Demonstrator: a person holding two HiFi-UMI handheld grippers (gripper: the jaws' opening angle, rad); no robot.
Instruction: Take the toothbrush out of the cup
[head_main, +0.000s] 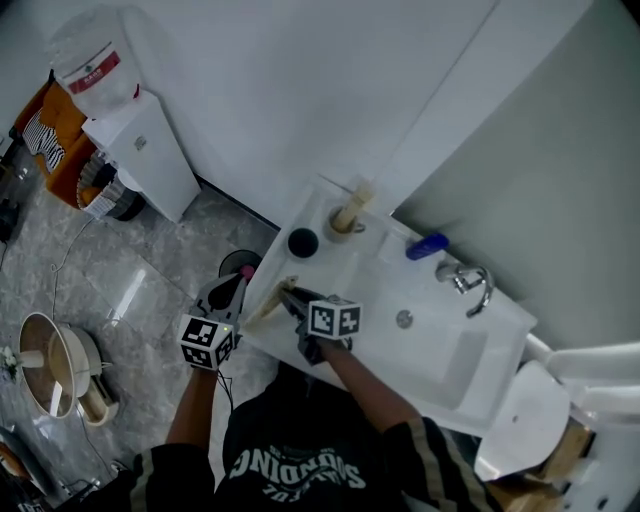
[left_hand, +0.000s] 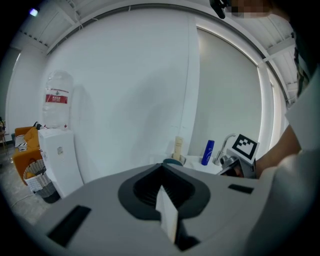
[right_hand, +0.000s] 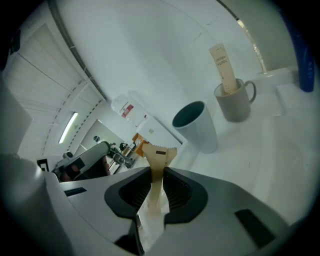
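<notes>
Right gripper view shows your right tool (right_hand: 157, 172) clamped on the toothbrush (right_hand: 158, 159), a beige wrapped one whose notched tab pokes out past the jaws. The toothbrush is out of the cup (right_hand: 196, 126), which stands upright and apart beyond it, near the left edge of the worktop (right_hand: 280, 165). Behind the cup, at the back left corner, a mug (right_hand: 235, 102) holds a second wrapped brush (right_hand: 222, 67). In the head view you hold the toothbrush over the worktop's front left edge. Your left tool (left_hand: 162, 189) has its jaws together and sits just off that edge, beside the right tool.
</notes>
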